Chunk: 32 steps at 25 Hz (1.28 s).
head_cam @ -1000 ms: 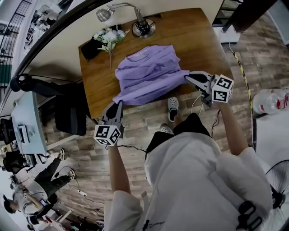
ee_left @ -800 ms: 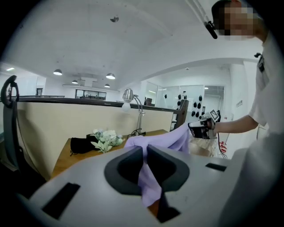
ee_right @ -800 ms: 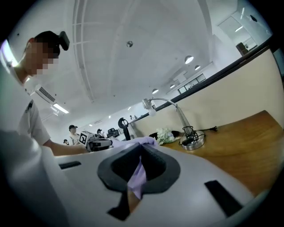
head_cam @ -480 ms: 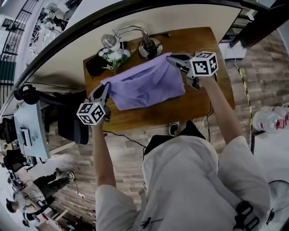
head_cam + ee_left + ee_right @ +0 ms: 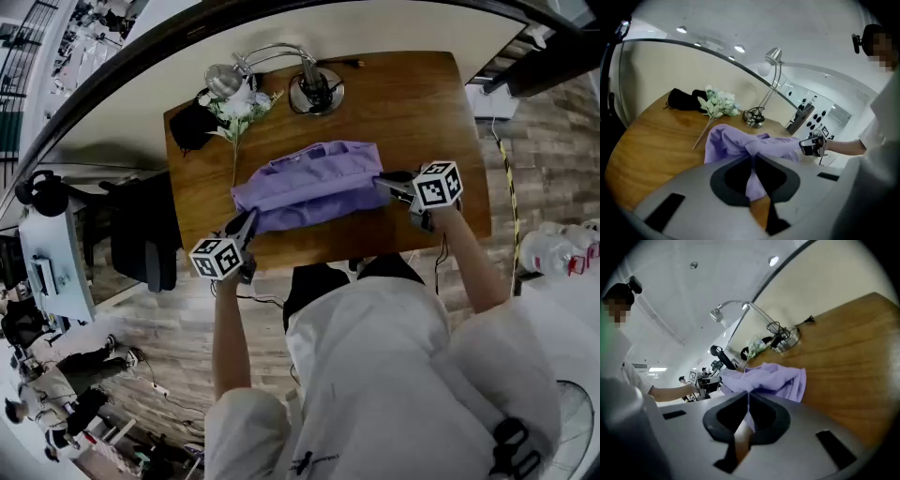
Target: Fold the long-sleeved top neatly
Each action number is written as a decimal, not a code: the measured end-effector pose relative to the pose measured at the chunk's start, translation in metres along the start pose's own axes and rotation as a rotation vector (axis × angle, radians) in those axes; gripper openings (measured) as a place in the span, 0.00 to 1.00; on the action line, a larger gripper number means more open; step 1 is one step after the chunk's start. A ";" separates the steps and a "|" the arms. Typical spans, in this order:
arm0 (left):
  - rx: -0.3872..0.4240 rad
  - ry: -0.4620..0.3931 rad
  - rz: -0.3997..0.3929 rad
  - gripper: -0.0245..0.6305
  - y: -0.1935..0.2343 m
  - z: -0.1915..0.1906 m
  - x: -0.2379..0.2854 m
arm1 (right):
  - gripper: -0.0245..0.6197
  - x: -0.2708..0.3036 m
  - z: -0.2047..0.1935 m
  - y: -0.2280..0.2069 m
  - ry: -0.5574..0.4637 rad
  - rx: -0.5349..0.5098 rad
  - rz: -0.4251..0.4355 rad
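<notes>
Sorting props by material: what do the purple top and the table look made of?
The purple top looks like soft, thin fabric, matte; it drapes and creases. The table looks like wood or wood veneer, smooth finish; grain shows, with faint sheen.

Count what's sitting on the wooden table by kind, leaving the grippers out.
Purple long-sleeved top: 1
Desk lamp: 1
White flower bunch: 1
Black bundle, kind unclear: 1
Total: 4

The right gripper (image 5: 748,399) pinches a fold of the purple top (image 5: 771,378), which lies bunched on the wooden table (image 5: 848,357); a desk lamp (image 5: 785,339) stands far behind.
</notes>
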<state>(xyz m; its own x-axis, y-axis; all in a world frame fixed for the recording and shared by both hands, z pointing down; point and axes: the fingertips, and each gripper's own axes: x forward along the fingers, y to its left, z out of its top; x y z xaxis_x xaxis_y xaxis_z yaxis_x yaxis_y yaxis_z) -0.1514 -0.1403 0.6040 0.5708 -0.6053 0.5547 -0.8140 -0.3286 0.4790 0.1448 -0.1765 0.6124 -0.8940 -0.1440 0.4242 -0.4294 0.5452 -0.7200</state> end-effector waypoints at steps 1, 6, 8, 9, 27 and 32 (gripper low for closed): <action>-0.022 0.022 -0.002 0.11 0.002 -0.013 -0.003 | 0.07 -0.001 -0.013 -0.001 0.034 0.019 0.001; -0.094 0.106 -0.024 0.11 0.005 -0.050 -0.009 | 0.07 0.002 -0.058 -0.008 0.160 0.119 -0.034; -0.090 0.112 -0.012 0.11 0.008 -0.050 -0.007 | 0.07 0.005 -0.060 -0.010 0.171 0.132 -0.058; -0.078 0.118 -0.001 0.11 0.009 -0.049 -0.005 | 0.07 0.006 -0.060 -0.011 0.170 0.126 -0.075; 0.161 -0.140 0.285 0.26 -0.003 -0.018 -0.058 | 0.17 -0.034 -0.022 -0.003 0.002 -0.296 -0.491; 0.203 -0.323 0.273 0.09 -0.039 0.046 -0.004 | 0.05 0.013 0.042 0.018 -0.282 -0.347 -0.568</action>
<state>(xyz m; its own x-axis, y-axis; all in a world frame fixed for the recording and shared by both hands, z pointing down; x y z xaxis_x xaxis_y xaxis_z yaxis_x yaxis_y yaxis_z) -0.1266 -0.1585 0.5521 0.2963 -0.8735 0.3862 -0.9527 -0.2416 0.1843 0.1201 -0.2027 0.5819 -0.5641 -0.6650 0.4895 -0.8141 0.5470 -0.1950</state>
